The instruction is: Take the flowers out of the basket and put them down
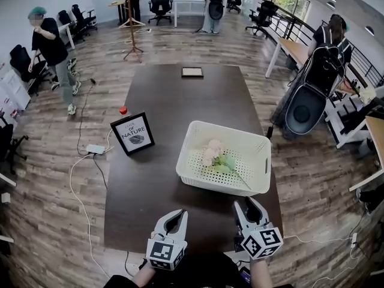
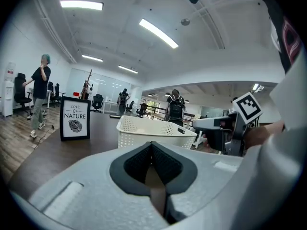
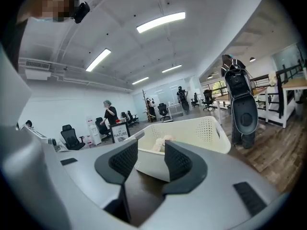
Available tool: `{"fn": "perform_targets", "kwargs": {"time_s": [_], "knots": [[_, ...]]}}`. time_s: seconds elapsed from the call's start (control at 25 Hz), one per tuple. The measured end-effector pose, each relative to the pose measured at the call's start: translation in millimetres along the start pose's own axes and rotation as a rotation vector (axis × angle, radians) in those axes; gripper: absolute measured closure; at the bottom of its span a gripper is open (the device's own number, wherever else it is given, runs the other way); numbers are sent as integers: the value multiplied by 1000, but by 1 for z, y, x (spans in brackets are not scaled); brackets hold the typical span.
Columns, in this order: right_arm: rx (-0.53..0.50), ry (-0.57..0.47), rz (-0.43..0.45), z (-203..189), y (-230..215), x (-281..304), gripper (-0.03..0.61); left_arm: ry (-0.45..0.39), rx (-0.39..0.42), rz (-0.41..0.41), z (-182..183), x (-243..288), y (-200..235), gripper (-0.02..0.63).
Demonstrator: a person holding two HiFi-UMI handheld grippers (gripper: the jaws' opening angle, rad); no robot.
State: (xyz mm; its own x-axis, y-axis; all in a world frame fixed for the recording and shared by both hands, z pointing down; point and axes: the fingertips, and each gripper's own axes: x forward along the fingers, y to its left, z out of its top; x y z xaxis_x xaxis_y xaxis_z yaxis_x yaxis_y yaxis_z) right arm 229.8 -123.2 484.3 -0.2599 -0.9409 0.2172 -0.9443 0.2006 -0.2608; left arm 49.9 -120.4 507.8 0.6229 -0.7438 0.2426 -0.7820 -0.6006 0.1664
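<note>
A white perforated basket stands on the dark table, right of centre. Pale pink flowers with green leaves and a stem lie inside it. Both grippers hover at the table's near edge, short of the basket. My left gripper has its jaws together with nothing between them; in its own view the basket is ahead and slightly left. My right gripper stands open and empty. From its own view the basket is close ahead, with the flowers showing over the rim.
A framed "Love of Nature" sign stands on the table left of the basket, a small red object behind it. A dark frame lies at the far end. A golf bag stands beside the table's right side. People move about farther off.
</note>
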Motion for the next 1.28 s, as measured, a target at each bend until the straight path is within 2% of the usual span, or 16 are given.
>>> {"fn": "perform_targets", "kwargs": {"time_s": [0.24,0.48,0.64,0.76,1.28], "knots": [[-85,60,94,22,-4,18,387,1,-8,17,2,5,4,604],[-69,123,121,39,-27,38,339,-8,-11,43,5,10,4,604],[-122,154,107,48,-39,53,333,-9,-13,63,6,10,8,604],[-163,186,128,50,-40,66,319,-5,-15,71,5,11,10,606],[-234,260,170,48,-45,112,316,9,-12,63,3,21,9,604]]}}
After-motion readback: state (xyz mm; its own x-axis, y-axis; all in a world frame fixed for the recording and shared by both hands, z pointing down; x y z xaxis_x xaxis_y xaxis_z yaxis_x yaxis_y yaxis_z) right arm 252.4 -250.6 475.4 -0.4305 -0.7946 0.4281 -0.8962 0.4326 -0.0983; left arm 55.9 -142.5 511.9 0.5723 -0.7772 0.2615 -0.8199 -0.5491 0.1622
